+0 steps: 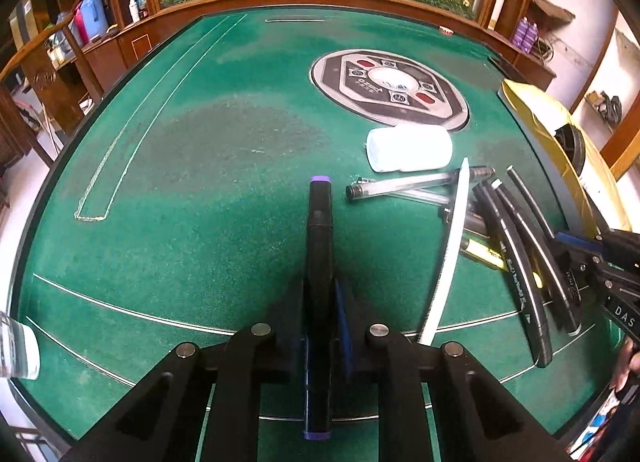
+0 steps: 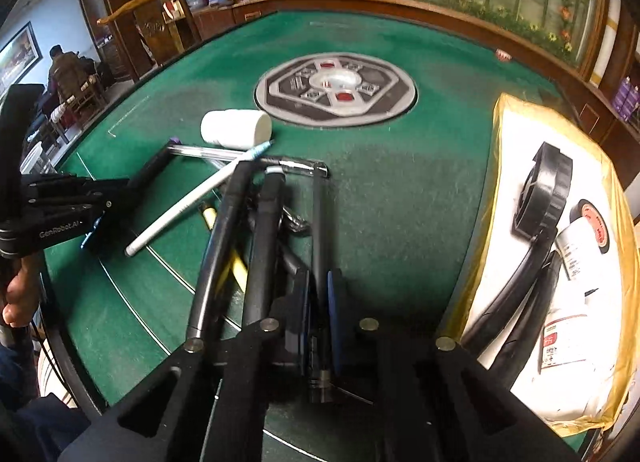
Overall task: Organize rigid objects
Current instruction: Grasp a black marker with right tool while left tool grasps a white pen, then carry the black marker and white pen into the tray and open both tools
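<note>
My left gripper [image 1: 320, 302] clamps 1 purple-capped marker [image 1: 319, 221]; my right gripper [image 2: 320, 302] clamps 1 dark pen [image 2: 319, 229] beside the pile.

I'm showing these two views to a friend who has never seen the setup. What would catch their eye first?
Probably the left claw, shut on a black marker with purple ends that points straight out over the green felt table. Next, the right claw gripping a slim dark pen at the edge of a tangled pile of pens. Beyond the pile, a white bottle lies on its side before the round grey centre panel.
</note>
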`<state>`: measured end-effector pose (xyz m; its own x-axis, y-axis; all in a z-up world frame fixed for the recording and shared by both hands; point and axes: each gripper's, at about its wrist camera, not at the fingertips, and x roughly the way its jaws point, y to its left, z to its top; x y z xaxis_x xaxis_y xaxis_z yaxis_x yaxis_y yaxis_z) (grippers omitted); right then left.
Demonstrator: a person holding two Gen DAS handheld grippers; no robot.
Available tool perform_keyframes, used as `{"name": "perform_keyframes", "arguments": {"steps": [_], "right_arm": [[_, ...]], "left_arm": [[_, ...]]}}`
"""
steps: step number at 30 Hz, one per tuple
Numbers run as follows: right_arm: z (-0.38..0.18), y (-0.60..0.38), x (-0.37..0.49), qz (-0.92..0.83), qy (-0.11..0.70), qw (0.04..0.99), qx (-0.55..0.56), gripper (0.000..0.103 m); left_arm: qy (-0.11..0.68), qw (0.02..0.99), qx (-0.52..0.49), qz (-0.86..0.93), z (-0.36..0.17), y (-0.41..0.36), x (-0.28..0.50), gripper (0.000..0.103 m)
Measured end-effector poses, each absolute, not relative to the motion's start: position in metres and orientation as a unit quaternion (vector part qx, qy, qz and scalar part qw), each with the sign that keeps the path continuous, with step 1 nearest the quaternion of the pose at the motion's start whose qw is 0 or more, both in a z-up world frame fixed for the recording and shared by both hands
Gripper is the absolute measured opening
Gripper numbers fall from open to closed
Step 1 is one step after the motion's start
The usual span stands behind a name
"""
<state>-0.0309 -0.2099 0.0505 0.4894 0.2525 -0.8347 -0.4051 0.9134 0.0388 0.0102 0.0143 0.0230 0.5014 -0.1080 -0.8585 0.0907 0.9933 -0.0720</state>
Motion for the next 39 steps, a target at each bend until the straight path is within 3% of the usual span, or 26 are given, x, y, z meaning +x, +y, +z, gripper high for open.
{"name": "perform_keyframes", "arguments": {"steps": [23,39], "right_arm": [[0.068,-0.232,-0.042,0.238,0.438,0.865,0.057,0.008],[0.095,-0.217,-0.043,0.265,0.419,0.865,0.078,0.008]], "left_arm": [[0.463,0.879,-0.06,-0.093,0.056,0.013,-0.009,0.015],[0.433,0.887,-0.062,-0.145,0.095,-0.01,-0.017,0.015]]}}
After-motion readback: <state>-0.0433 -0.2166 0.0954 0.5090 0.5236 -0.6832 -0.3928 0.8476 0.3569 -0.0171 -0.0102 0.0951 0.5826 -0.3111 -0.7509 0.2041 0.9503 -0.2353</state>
